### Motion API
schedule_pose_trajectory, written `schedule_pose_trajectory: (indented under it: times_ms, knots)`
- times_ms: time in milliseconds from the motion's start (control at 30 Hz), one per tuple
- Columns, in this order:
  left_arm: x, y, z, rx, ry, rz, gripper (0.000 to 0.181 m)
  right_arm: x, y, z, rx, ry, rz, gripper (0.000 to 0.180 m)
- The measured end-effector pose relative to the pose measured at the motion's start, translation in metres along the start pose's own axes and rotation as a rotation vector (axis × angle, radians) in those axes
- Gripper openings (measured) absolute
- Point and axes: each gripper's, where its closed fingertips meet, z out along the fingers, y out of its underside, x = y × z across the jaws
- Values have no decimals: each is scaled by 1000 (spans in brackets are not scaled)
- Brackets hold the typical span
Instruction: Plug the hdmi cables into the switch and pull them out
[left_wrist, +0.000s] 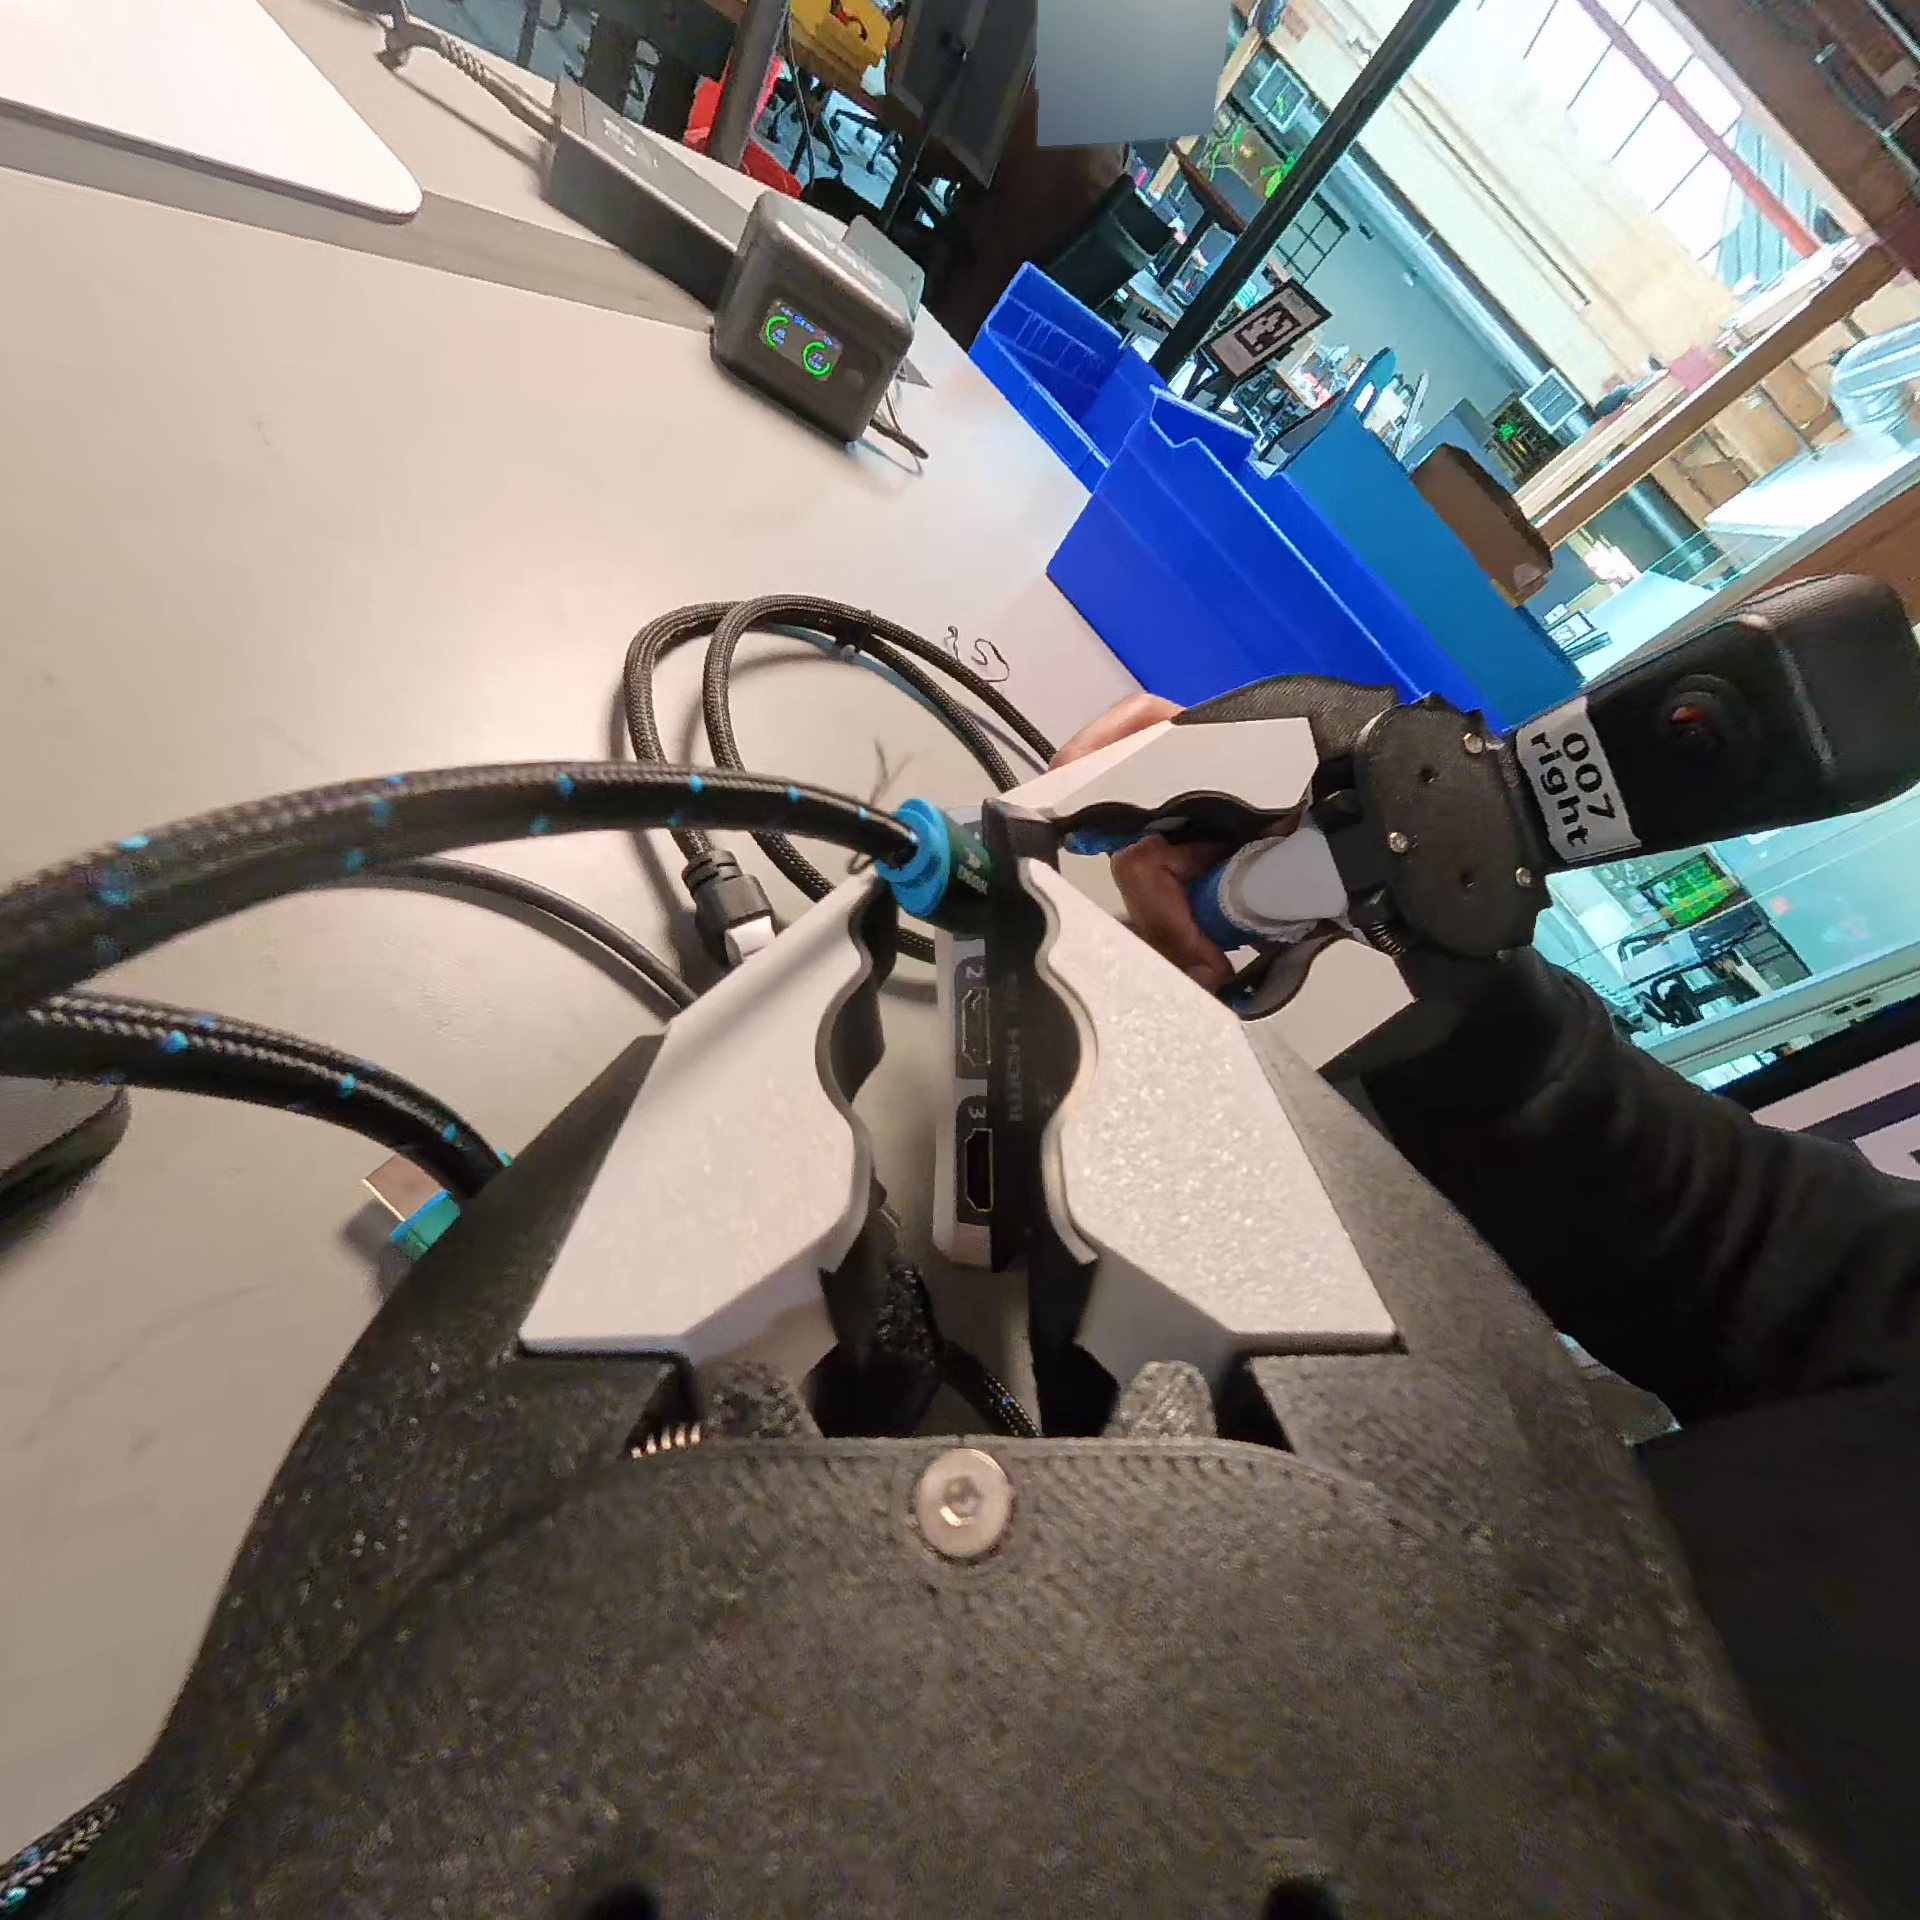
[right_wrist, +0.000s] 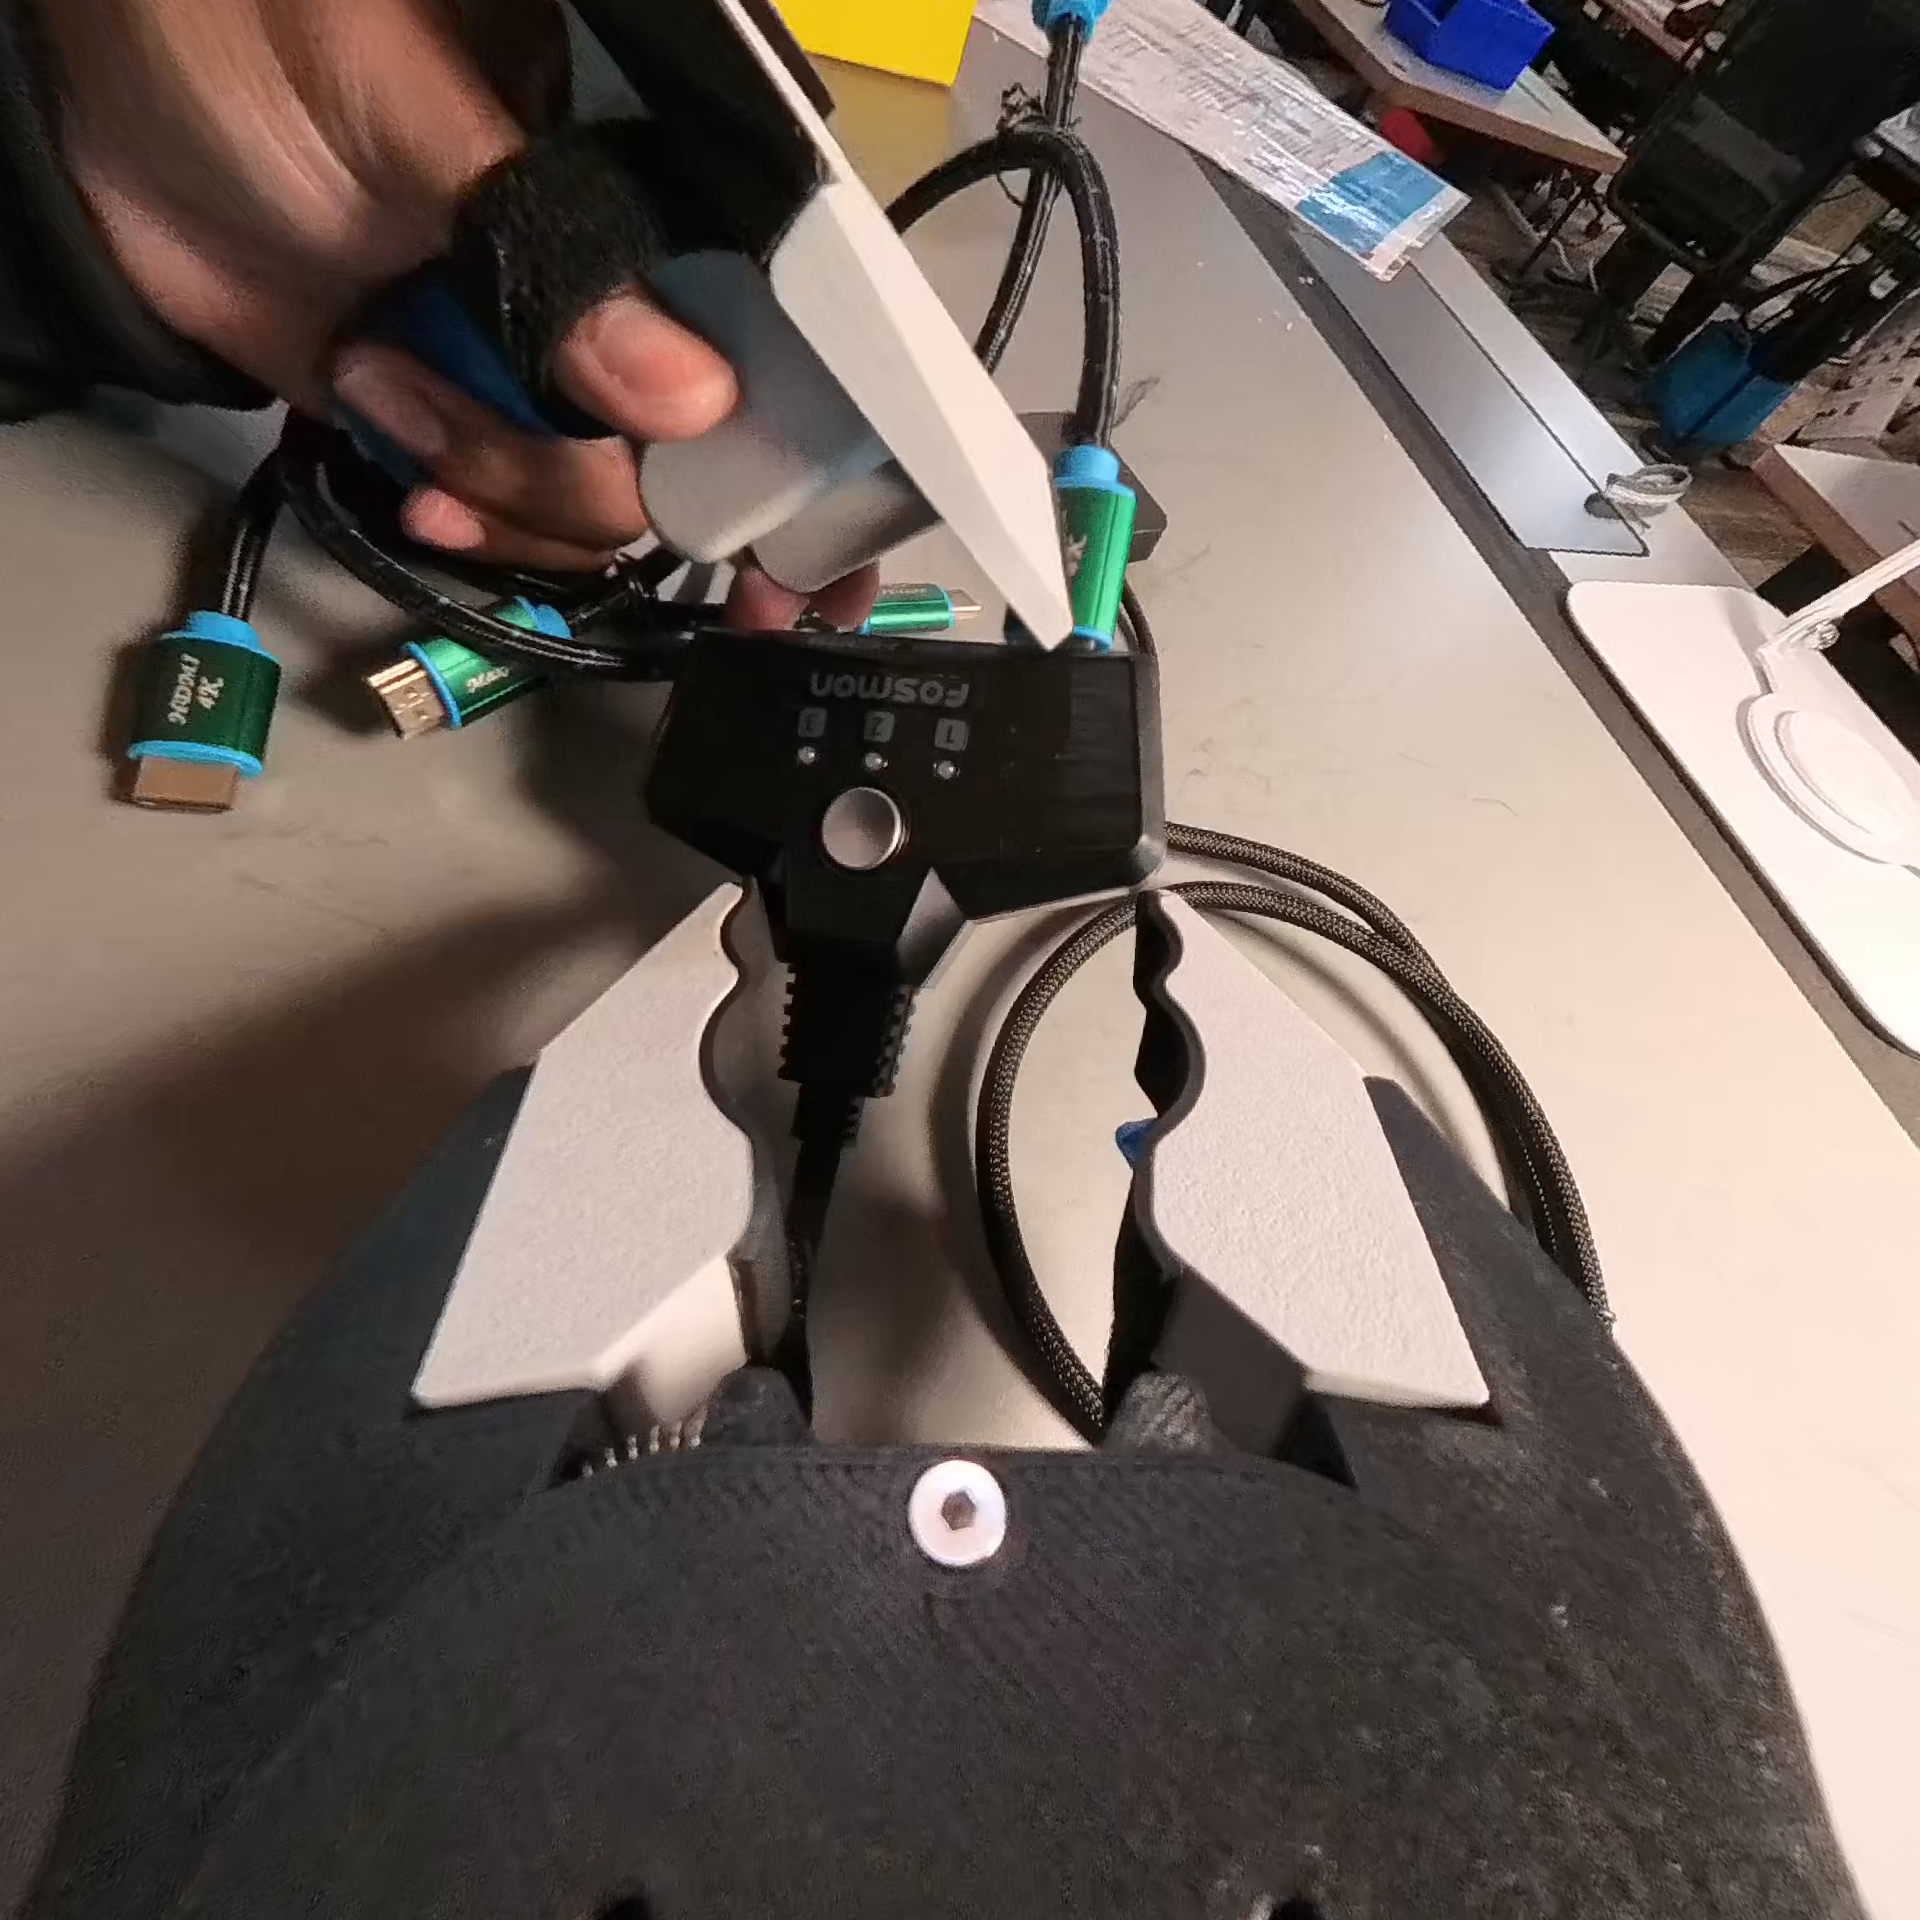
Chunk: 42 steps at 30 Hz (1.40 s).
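Sitting in the end port of the switch (right_wrist: 904, 748), the one plugged-in connector (right_wrist: 1096, 551) is the piece your coming move turns on. Its long axis runs straight out of the switch's far edge, away from the right gripper (right_wrist: 940, 914) and in line with the switch's own ribbed tail cord (right_wrist: 836, 1029). Any pull should, I judge, go along that line rather than sideways.

Your left gripper (left_wrist: 945, 852) is the nearer one. Its fingers reach along the port face, and its tips sit narrowly on either side of the connector, crossing its axis. Whether they are actually squeezing it, I cannot tell.

Your right gripper is spread wide on the opposite side. The switch's tail cord lies between its fingers without being pinched, so the switch looks only loosely braced.

Count what you have:
- One switch, flat on the grey table (right_wrist: 1351, 727).
- One connector plugged in.
- Two empty ports (left_wrist: 975, 1101) beside it, seen in the left wrist view.
- Three loose green connectors: one (right_wrist: 192, 717) at the far left, one (right_wrist: 447, 686) nearer the switch, and one (right_wrist: 914, 613) partly hidden just behind it.
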Motion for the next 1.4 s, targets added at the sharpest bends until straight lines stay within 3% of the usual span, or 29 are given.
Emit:
schedule_pose_trajectory:
  times_ms: [233, 567, 833, 933, 1133, 1267, 1400]
  knots:
    - [-4, -5, -7, -3, -31, 6, 39, 8, 11, 2, -68, 46, -4, 60]
    - [-8, -18, -21, 31, -45, -3, 40, 32, 26, -3, -137, 161, -3, 55]
    - [-13, -39, -42, 107, -57, 9, 39, 51, 18, -13, -113, 294, -67, 13]
    - [-17, -48, -57, 118, -69, 34, 40, 50, 6, -18, -43, 279, -53, 16]
    - [-56, -17, -87, -136, -256, 236, 58, 24, -20, -15, 47, 200, -81, 23]
    - [-77, 24, -104, -332, -286, 237, 63, 5, -21, -4, 30, 158, -132, 23]
    - [-91, 49, -108, -455, -322, 297, 36, -5, -16, 5, 0, 139, -178, 23]
